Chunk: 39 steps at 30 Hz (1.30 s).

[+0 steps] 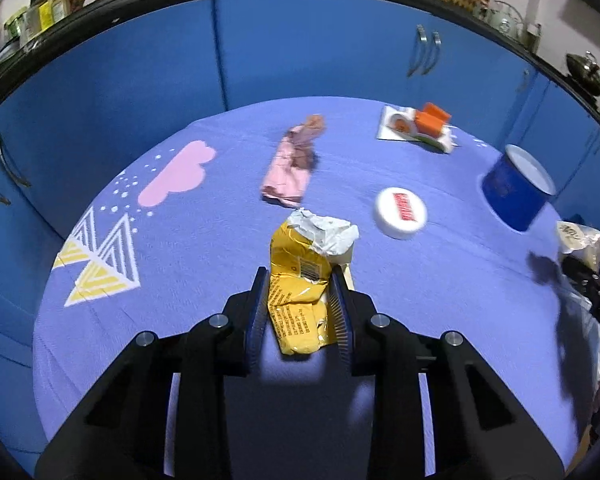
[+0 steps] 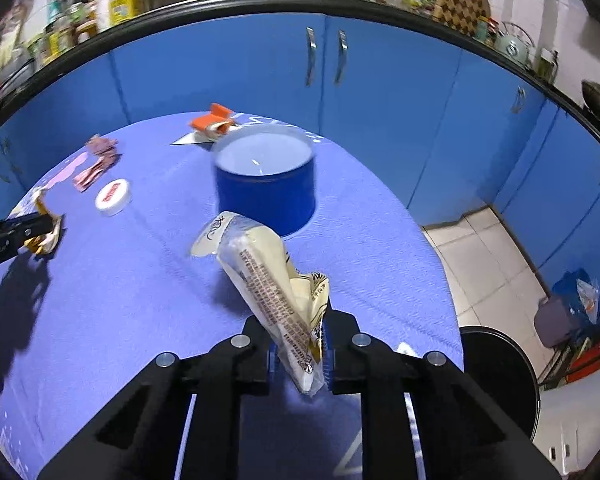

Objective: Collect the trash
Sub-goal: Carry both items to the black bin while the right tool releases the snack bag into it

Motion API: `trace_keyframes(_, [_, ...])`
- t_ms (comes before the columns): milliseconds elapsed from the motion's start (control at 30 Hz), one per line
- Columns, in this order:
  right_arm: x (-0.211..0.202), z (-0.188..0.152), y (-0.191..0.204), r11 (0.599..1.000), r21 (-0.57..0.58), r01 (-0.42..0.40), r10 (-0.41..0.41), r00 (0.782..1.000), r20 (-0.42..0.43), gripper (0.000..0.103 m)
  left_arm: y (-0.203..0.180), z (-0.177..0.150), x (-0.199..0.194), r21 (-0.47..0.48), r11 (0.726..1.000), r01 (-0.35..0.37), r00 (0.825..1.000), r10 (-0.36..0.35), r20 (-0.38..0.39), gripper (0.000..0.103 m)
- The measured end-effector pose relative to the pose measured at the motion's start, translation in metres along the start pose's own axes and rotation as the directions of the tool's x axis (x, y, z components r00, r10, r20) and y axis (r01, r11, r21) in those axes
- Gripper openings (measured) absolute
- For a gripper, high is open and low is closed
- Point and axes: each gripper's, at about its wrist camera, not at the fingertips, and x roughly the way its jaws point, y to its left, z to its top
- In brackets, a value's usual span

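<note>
On purple tablecloth [image 1: 204, 248] (kitchen): left hand-held gripper [image 1: 300, 280] pinches yellow wrapper [image 1: 300, 292], right hand-held gripper [image 2: 300, 332] pinches cream wrapper [image 2: 268, 276].

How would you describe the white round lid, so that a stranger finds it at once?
On the purple tablecloth, look beside the blue round tin. The white round plastic lid lies flat between that tin and the crumpled pink wrapper; only it bears a red label.

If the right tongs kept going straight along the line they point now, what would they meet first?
Probably the blue tub. The right tongs, shut on a cream snack wrapper, aim slightly down across the purple tablecloth, and the tub stands just past the wrapper's far end. Depth is unclear; they might touch cloth first.
</note>
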Motion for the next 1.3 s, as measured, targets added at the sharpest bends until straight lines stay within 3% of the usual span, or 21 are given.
trace_keyframes(267, [-0.026, -0.005, 0.017, 0.998, -0.062, -0.017, 0.019, 1.000, 0.024, 0.016, -0.034, -0.009, -0.032, 0.105, 0.994, 0.041, 0.997, -0.047, 0.055, 0.032])
trace_keyframes(567, [-0.061, -0.008, 0.022, 0.992, -0.121, 0.019, -0.008, 0.996, 0.092, 0.016, -0.066, -0.014, -0.056, 0.185, 0.980, 0.077, 0.992, -0.093, 0.082, 0.032])
trace_keyframes(900, [-0.094, -0.014, 0.019, 0.984, -0.160, 0.073, -0.047, 0.986, 0.160, 0.016, -0.119, -0.023, -0.083, 0.318, 0.941, 0.114, 0.981, -0.157, 0.111, 0.032])
trace_keyframes(1300, [-0.116, -0.027, -0.021, 0.982, -0.117, 0.150, -0.125, 0.973, 0.191, 0.016, -0.201, -0.024, -0.098, 0.478, 0.868, 0.135, 0.967, -0.220, 0.126, 0.032])
